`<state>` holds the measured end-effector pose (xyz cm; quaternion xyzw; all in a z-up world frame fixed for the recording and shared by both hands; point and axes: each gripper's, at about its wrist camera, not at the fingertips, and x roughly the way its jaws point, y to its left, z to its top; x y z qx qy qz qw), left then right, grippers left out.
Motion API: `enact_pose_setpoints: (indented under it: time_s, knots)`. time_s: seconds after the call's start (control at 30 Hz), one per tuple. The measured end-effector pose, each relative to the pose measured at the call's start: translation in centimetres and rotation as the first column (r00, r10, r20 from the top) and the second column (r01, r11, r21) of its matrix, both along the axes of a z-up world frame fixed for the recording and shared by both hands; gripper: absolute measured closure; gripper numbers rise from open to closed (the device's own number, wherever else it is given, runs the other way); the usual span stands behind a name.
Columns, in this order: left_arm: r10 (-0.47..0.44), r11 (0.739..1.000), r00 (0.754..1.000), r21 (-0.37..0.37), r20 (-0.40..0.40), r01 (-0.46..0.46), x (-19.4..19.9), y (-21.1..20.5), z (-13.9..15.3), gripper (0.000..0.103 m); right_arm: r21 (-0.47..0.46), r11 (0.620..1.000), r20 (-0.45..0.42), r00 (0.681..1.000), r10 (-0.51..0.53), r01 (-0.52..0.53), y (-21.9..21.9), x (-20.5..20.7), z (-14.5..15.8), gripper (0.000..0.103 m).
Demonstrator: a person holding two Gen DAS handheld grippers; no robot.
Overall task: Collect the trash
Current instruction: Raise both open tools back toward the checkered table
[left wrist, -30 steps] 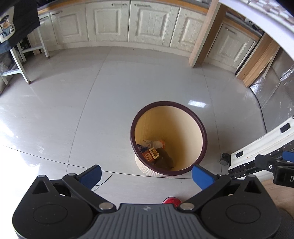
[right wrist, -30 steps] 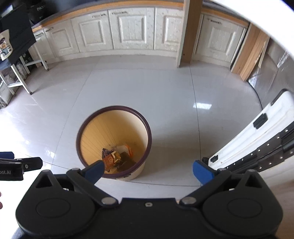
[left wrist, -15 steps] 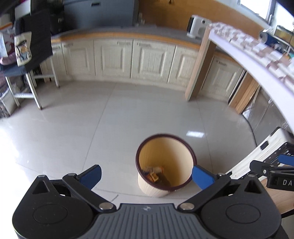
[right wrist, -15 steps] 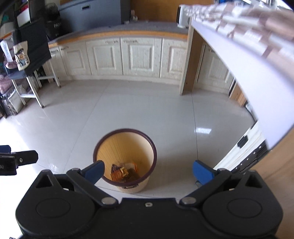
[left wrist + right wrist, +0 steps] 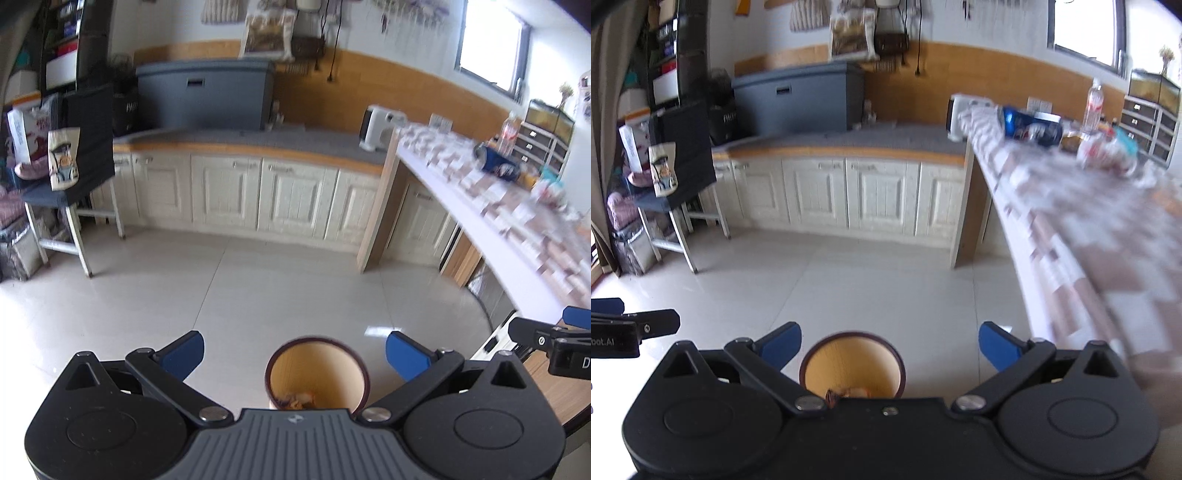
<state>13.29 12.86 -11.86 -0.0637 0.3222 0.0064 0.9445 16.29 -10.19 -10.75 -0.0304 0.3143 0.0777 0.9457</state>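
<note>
White cupboards (image 5: 236,192) stand along the wall. A big grey box (image 5: 205,94) sits on top of the cupboards. A small white machine (image 5: 380,127) sits at the cupboards' right end.

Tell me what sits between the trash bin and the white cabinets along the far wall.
Only bare floor tiles separate the trash bin from the white cabinets; the left wrist view shows this.

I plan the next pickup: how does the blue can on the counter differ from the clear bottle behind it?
The blue can lies on its side; the clear bottle stands upright. The can is opaque and dark blue; the bottle is see-through, taller and slimmer. Both rest on the patterned counter.
</note>
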Motion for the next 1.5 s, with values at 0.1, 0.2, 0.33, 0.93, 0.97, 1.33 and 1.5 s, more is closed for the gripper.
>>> enact_pose_setpoints:
  time_s: [0.1,0.2,0.33,0.93,0.97,1.33,1.5]
  knots:
    - [-0.011,1.0,0.999,0.004,0.048,0.011,-0.6,-0.7,1.9,0.0,0.022,1.0,0.029,1.0,0.003,-0.004,-0.7,-1.0,1.8,0.0]
    - [-0.029,1.0,0.995,0.014,0.099,0.028,-1.2,-1.7,3.8,0.0,0.044,0.999,0.067,0.998,0.002,-0.005,-1.4,-2.2,3.5,0.0]
    - [-0.06,0.998,0.986,0.023,0.157,0.057,-1.8,-3.5,6.3,0.0,0.03,0.999,0.136,0.99,-0.023,0.019,-2.7,-3.4,5.9,0.0]
    - [-0.207,0.978,0.918,0.055,0.339,0.2,0.5,-13.4,13.6,0.0,0.072,0.982,0.357,0.914,-0.191,0.177,-15.4,-4.0,14.0,0.0]
    - [-0.22,0.975,0.913,0.053,0.345,0.215,0.8,-14.1,13.9,0.0,0.073,0.98,0.367,0.908,-0.201,0.187,-16.4,-3.9,14.2,0.0]
    - [-0.36,0.924,0.863,0.008,0.356,0.382,5.4,-21.3,15.0,0.0,0.098,0.982,0.38,0.906,-0.186,0.16,-28.3,-0.3,15.9,0.0]
    - [-0.468,0.855,0.802,-0.04,0.371,0.517,8.3,-24.0,14.4,0.0,0.095,0.968,0.339,0.906,-0.252,0.234,-33.6,3.6,14.8,0.0]
